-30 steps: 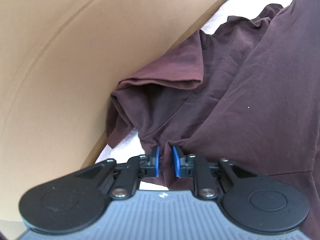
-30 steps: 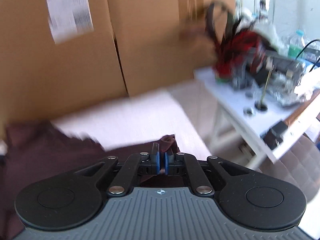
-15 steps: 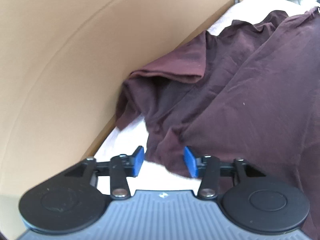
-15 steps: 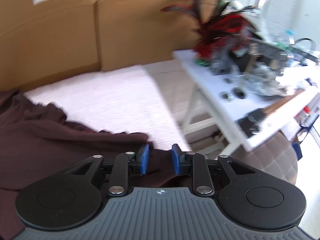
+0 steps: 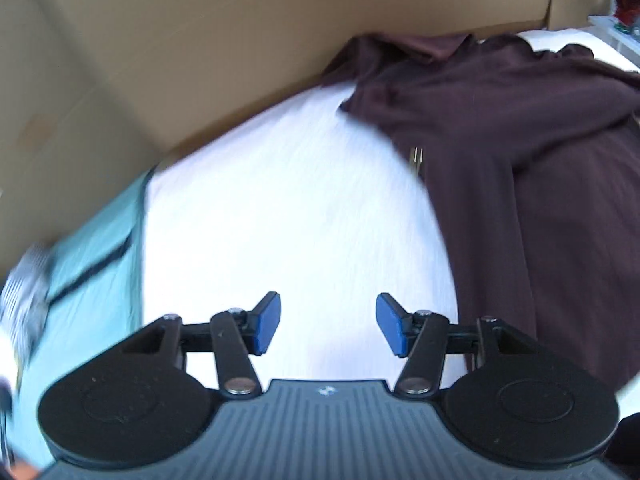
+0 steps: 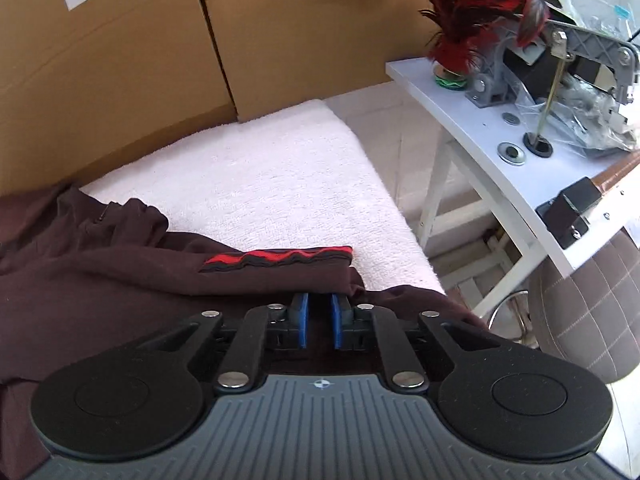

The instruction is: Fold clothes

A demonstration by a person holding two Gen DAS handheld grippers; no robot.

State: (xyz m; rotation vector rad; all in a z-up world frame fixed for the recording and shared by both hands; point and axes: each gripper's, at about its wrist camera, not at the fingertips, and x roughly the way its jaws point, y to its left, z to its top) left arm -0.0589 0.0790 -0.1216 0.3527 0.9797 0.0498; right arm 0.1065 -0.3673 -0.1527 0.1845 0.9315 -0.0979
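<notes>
A dark maroon garment (image 5: 520, 160) lies spread on a white towel (image 5: 280, 200), to the right in the left wrist view. My left gripper (image 5: 328, 330) hangs wide open above bare towel, with nothing between its blue pads (image 5: 267, 324). In the right wrist view the maroon garment (image 6: 100, 280) lies with a folded sleeve whose cuff has a red stripe (image 6: 276, 258). Just behind that sleeve, my right gripper (image 6: 319, 320) has its jaws nearly together, with dark fabric in the narrow gap.
Cardboard boxes (image 5: 200, 40) wall the far side of the towel (image 6: 260, 168). A teal cloth (image 5: 88, 260) lies at the towel's left end. Right of the towel stand a white side table (image 6: 480, 128) with metal parts and red feathers (image 6: 472, 20), and a padded stool (image 6: 580, 300).
My left gripper let go of the garment, opened wide and swung left over bare towel. My right gripper opened half a second ago and has narrowed again on the fabric by the striped sleeve.
</notes>
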